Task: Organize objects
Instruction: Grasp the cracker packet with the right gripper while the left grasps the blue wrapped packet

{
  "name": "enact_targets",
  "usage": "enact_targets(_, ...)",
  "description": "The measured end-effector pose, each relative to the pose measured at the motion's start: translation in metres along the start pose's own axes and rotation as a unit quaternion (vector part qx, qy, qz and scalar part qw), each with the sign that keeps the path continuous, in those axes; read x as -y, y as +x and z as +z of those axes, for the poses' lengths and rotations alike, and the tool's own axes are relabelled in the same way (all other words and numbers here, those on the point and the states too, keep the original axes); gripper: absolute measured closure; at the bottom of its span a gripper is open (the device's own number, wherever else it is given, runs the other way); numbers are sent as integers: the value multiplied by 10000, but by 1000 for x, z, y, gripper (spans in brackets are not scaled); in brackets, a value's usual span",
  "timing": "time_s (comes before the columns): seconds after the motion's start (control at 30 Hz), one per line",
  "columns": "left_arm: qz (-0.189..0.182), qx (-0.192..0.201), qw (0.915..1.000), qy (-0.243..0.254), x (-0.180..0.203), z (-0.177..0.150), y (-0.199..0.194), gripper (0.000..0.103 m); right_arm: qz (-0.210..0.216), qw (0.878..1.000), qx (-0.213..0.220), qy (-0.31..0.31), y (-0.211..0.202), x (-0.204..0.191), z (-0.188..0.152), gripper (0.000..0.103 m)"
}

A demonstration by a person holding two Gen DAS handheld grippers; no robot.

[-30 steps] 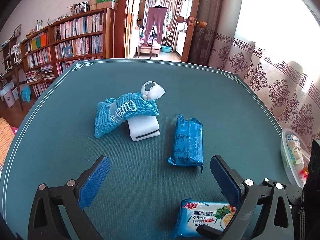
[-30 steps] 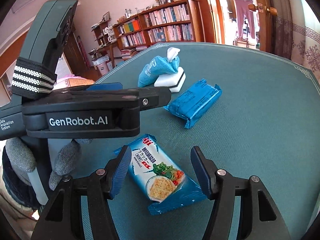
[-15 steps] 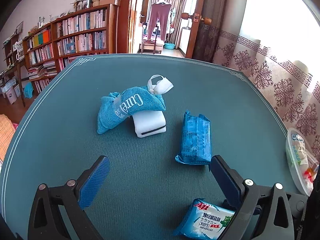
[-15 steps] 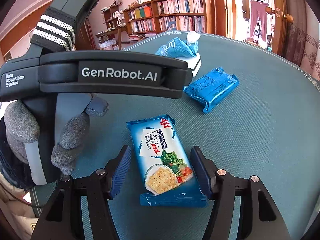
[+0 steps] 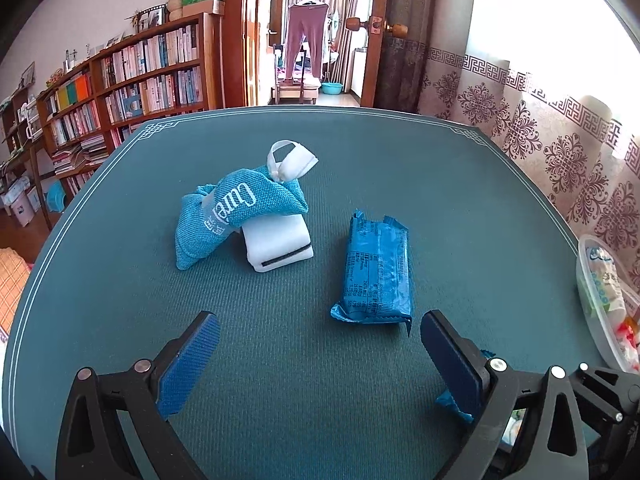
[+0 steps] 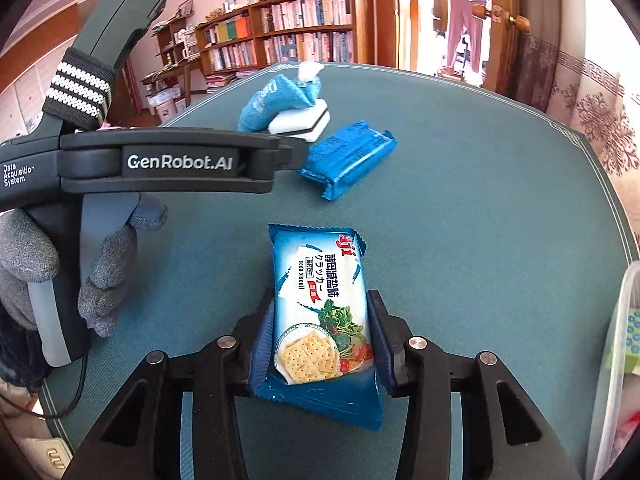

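Note:
My right gripper (image 6: 320, 340) is shut on the soda cracker packet (image 6: 320, 304), its blue pads pressing both long sides near the packet's lower end. A dark blue snack pack (image 5: 376, 272) lies on the green table mat (image 5: 320, 380) just ahead of my left gripper (image 5: 316, 364), which stands open and holds nothing. A corner of the cracker packet (image 5: 450, 402) peeks out beside the left gripper's right finger. Further back, a blue mesh pouch (image 5: 236, 212) with a white ribbon leans on a white sponge block (image 5: 280, 244). The right wrist view shows the snack pack (image 6: 348, 156) and the pouch (image 6: 276, 100) too.
A clear plastic container (image 5: 604, 300) with small items sits at the table's right edge. A gloved hand (image 6: 60, 264) holds the left gripper's handle at the left of the right wrist view. Bookshelves (image 5: 120, 80) and an open doorway stand beyond the table.
The right gripper closed onto the cracker packet, which now points straight ahead between its pads. In the left wrist view the packet slid almost out of sight and the scene shifted slightly.

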State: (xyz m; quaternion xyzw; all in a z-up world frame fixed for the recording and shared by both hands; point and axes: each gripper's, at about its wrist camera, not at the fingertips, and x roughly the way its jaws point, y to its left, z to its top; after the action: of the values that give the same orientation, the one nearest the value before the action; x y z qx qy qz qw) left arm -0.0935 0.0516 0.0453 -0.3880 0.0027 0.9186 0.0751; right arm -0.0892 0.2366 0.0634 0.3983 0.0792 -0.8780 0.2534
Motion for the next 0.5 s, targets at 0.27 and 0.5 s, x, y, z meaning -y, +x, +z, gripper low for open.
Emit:
enact_targets(0.27, 53, -105, 9990, 433, 27, 14, 21, 6, -237, 9991, 73, 355, -7, 23, -5, 59)
enact_targets(0.5, 99, -371, 9976, 575, 41, 20, 48, 24, -132, 9989, 127, 441, -6, 25, -7, 59)
